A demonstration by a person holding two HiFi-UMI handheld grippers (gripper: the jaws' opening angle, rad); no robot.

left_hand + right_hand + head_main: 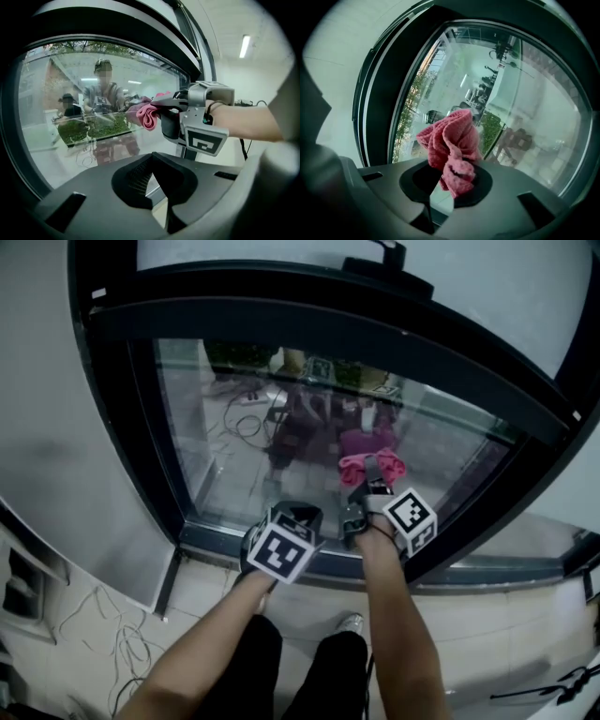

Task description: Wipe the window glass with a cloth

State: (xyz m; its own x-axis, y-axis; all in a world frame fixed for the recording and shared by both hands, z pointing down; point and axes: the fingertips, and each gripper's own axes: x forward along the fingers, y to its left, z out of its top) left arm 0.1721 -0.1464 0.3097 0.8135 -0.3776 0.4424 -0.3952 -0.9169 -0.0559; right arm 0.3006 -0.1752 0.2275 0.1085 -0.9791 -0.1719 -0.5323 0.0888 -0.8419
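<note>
Right gripper (370,486) was clamped on a bunched pink cloth (358,465), jaws pinching its lower folds so most of the wad stuck out ahead of the tips. That probably let fabric, not plastic, meet the window glass (281,427). The cloth sat at the lower right part of the pane, at or just off the glass; contact could not be confirmed. Left gripper (298,517) hung low by the bottom of the window frame (309,329), jaws together with nothing between them. It looked parked out of the wiping path, with no job in this step. Both forearms reached forward from below.

Judgement: wiping was under way or about to start, and no view showed how much of the pane was done.

View differences:
- Head view gave the layout: both grippers side by side, the dark frame all round, loose cables (103,634) on the floor at the left. It did not show either set of jaws clearly.
- Left gripper view showed its own closed, empty jaws (151,161), and from the side the right gripper (164,107) with the cloth (147,115) pushed toward the glass (70,140). Reflections of people and a green strip outside showed there too.
- Right gripper view was the only one that showed the grip itself: the cloth (452,140) nipped in the jaw slot (452,180), glass (525,93) filling the background.
</note>
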